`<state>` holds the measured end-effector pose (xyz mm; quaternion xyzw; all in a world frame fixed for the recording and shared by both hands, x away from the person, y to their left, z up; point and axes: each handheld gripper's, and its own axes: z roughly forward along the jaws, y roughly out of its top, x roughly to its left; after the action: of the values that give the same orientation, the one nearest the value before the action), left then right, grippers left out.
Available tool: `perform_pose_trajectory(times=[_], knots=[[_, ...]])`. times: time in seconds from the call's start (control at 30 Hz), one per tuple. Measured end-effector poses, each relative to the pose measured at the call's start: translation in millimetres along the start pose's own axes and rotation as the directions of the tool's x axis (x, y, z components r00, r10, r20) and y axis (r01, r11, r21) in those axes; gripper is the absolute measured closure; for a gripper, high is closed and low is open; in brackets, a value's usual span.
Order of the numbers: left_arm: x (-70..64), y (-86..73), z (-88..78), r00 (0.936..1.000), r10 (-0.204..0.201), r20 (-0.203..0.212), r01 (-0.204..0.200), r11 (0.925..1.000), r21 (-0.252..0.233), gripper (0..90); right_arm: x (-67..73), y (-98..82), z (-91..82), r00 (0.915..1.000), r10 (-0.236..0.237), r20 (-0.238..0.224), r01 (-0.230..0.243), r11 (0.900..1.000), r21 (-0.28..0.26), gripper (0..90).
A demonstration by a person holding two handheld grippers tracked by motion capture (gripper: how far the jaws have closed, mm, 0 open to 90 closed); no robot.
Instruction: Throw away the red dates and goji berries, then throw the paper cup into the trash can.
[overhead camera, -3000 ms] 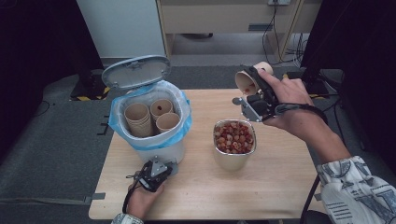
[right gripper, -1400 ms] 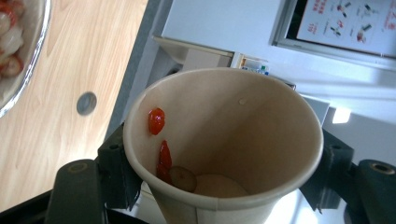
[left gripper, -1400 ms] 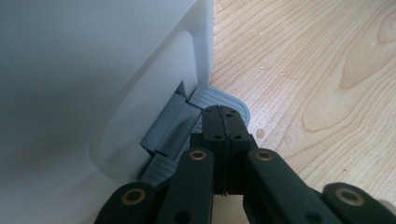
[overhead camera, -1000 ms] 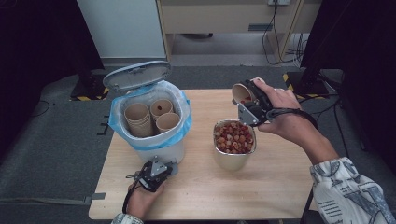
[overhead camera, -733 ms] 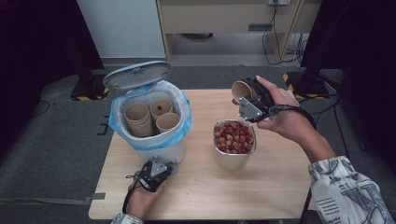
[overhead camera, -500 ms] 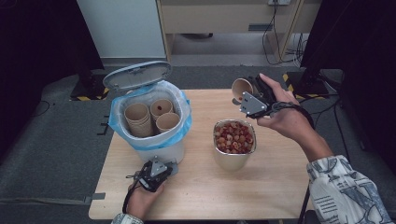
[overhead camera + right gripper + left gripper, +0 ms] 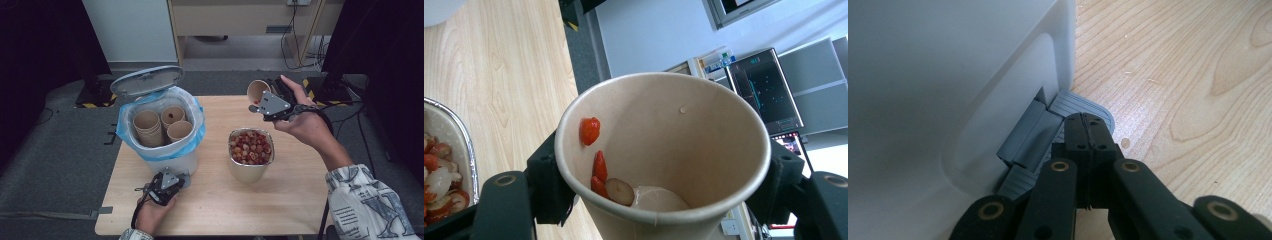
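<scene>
A white pedal bin (image 7: 170, 162) with a blue liner stands at the table's left, its lid (image 7: 146, 81) up and several empty paper cups (image 7: 146, 122) inside. My left gripper (image 7: 175, 180) is shut, and its tips (image 7: 1088, 125) rest on the bin's grey pedal (image 7: 1075, 102). My right gripper (image 7: 261, 98) is shut on a tilted paper cup (image 7: 257, 91), held in the air behind the metal bowl (image 7: 248, 170) of red fruit pieces. A few red bits and a pale slice stick inside that paper cup (image 7: 684, 130), which sits between the jaws of the right gripper (image 7: 664, 172).
The wooden table (image 7: 300, 200) has bare room at the front right and behind the bin. The bowl's rim (image 7: 459, 130) is low at the left of the right gripper view. Dark floor and cables surround the table.
Over three seconds the right hand has brought the cup down and a little to the left, then held it nearly still. The left gripper has stayed on the pedal.
</scene>
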<state>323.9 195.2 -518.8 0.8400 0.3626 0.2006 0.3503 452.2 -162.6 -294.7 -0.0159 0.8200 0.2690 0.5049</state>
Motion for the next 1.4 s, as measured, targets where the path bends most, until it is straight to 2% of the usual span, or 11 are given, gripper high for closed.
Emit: perform_pose_trajectory(times=[0.5,0.67,0.93,1.0,1.07,1.1,1.13,1.17,1.2,1.37,1.4], knots=[[0.3,-0.1,-0.1,1.0,0.001,0.001,-0.001,1.0,0.001,89.9,-2.6,-0.5,2.6,0.9966,0.082,-0.01,-0.082,0.996,-0.024,27.3],[0.4,-0.1,-0.1,1.0,0.001,0.001,-0.001,1.0,0.001,89.9,-6.0,-0.4,2.5,0.9904,0.138,-0.01,-0.138,0.99,-0.04,27.3],[0.3,-0.1,-0.1,1.0,0.001,0.001,-0.001,1.0,0.001,89.9,-9.0,-1.4,2.2,0.9828,0.184,-0.015,-0.184,0.981,-0.053,27.3],[0.2,0.0,-0.1,1.0,0.001,0.001,-0.001,1.0,0.001,89.9,-10.7,-1.7,2.7,0.9736,0.227,-0.023,-0.228,0.972,-0.063,27.3],[0.3,0.0,-0.1,1.0,0.0,0.001,0.0,1.0,0.001,89.9,-11.4,-1.8,2.8,0.9692,0.244,-0.028,-0.246,0.967,-0.065,27.3],[0.0,0.0,0.0,1.0,-0.002,0.001,0.002,1.0,0.0,90.0,-13.2,-2.3,3.2,0.9525,0.301,-0.046,-0.304,0.949,-0.084,27.3],[0.0,0.0,0.0,1.0,-0.002,0.0,0.002,1.0,0.0,89.9,-14.4,-2.5,3.4,0.9485,0.313,-0.049,-0.316,0.945,-0.088,27.3],[0.0,0.0,0.0,1.0,-0.002,0.0,0.002,1.0,0.0,89.9,-14.4,-2.5,3.4,0.9485,0.313,-0.049,-0.316,0.945,-0.088,27.3],[0.0,0.0,0.0,1.0,-0.002,0.001,0.002,1.0,0.0,89.9,-15.5,-2.6,4.1,0.9426,0.33,-0.052,-0.333,0.938,-0.09,27.3],[0.1,0.1,0.0,1.0,-0.002,0.002,0.002,1.0,0.0,89.9,-15.7,-1.0,5.5,0.9382,0.341,-0.06,-0.345,0.934,-0.093,27.3],[-0.1,0.1,-0.1,1.0,-0.002,0.001,0.002,1.0,0.0,89.9,-15.9,0.3,6.7,0.9333,0.352,-0.071,-0.358,0.929,-0.096,27.3]])
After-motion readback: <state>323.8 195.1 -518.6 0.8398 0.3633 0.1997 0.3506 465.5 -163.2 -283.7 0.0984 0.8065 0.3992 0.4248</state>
